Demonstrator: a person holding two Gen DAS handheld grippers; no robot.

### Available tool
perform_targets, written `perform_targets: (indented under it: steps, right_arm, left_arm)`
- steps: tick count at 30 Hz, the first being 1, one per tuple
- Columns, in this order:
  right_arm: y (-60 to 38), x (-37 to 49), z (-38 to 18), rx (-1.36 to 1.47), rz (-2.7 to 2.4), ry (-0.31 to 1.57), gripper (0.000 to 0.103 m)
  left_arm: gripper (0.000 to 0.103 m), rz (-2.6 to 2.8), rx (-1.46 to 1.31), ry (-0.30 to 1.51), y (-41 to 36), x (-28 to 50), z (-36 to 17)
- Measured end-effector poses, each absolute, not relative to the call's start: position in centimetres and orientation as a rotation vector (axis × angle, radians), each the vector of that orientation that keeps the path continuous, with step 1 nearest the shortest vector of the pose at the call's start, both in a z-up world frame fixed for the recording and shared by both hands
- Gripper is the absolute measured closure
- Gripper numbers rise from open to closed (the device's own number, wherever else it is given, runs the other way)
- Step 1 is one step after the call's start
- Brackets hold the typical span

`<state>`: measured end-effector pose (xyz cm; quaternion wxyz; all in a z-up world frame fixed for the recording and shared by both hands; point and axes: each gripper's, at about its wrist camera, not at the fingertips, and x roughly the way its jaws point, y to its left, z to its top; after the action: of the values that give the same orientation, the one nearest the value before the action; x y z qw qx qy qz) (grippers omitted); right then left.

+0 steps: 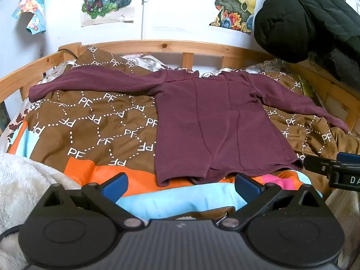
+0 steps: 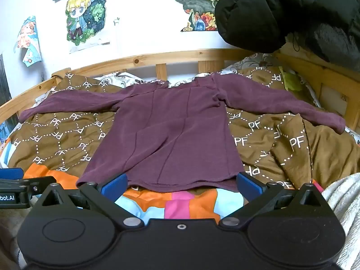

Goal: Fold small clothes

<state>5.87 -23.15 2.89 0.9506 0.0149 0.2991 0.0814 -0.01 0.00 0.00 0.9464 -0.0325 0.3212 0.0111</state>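
A maroon long-sleeved shirt (image 1: 216, 121) lies flat on the bed with both sleeves spread out to the sides; in the right wrist view the shirt (image 2: 166, 135) fills the middle. My left gripper (image 1: 180, 186) is open, its blue pads wide apart just short of the shirt's hem, nothing between them. My right gripper (image 2: 182, 186) is also open at the hem's near edge, holding nothing. The right gripper's finger (image 1: 330, 168) shows at the right edge of the left wrist view; the left gripper's finger (image 2: 18, 184) shows at the left edge of the right one.
The shirt rests on a brown patterned blanket (image 1: 94, 121) with orange, blue and pink patches. A wooden bed rail (image 1: 171, 45) runs behind it. A black padded jacket (image 1: 310, 18) hangs at the upper right. White fleece (image 1: 24, 180) lies at the near left.
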Motion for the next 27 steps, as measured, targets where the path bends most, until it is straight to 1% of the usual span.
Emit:
perform_targets:
  steps: [27]
  right_arm:
    - [-23.27,5.83,2.86,0.038,0.169,0.604,0.000]
  left_arm:
    - [0.001,0.022,-0.069,0.653,0.01,-0.01,0.01]
